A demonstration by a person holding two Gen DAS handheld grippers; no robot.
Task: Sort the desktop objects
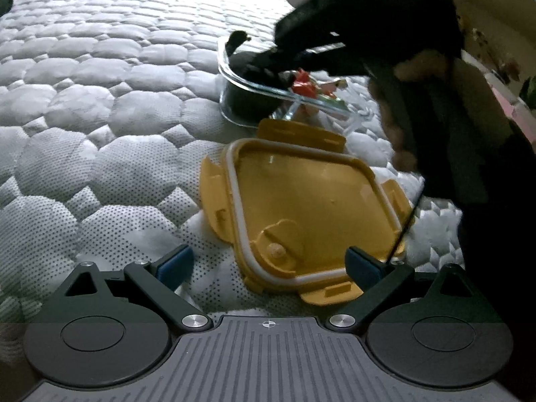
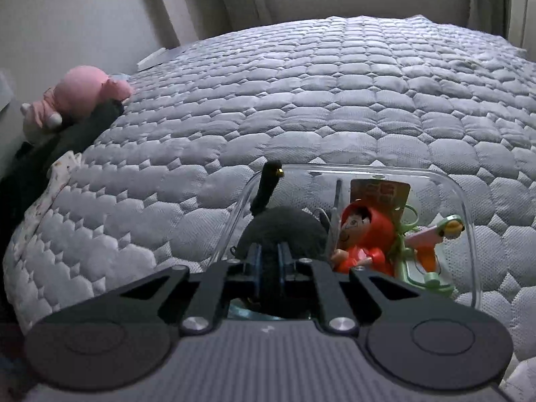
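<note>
A clear glass container (image 2: 469, 207) sits on the quilted bed. Inside it are a black fluffy toy (image 2: 284, 224) with a thin upright tail, a red-hooded figure (image 2: 365, 234) and a pink and green toy (image 2: 432, 234). My right gripper (image 2: 269, 261) reaches into the container, its jaws nearly together and pressed on the black fluffy toy. In the left wrist view the container (image 1: 254, 87) lies further back, with the right gripper (image 1: 268, 63) and the hand (image 1: 402, 117) holding it over the rim. My left gripper (image 1: 269, 261) stands open just above the yellow lid (image 1: 301, 201), which lies upside down.
The grey quilted mattress (image 2: 335, 100) stretches far behind and to the left of the container. A pink plush toy (image 2: 83, 93) and dark fabric (image 2: 67, 140) lie at the bed's left edge. A wall and a window stand beyond the bed.
</note>
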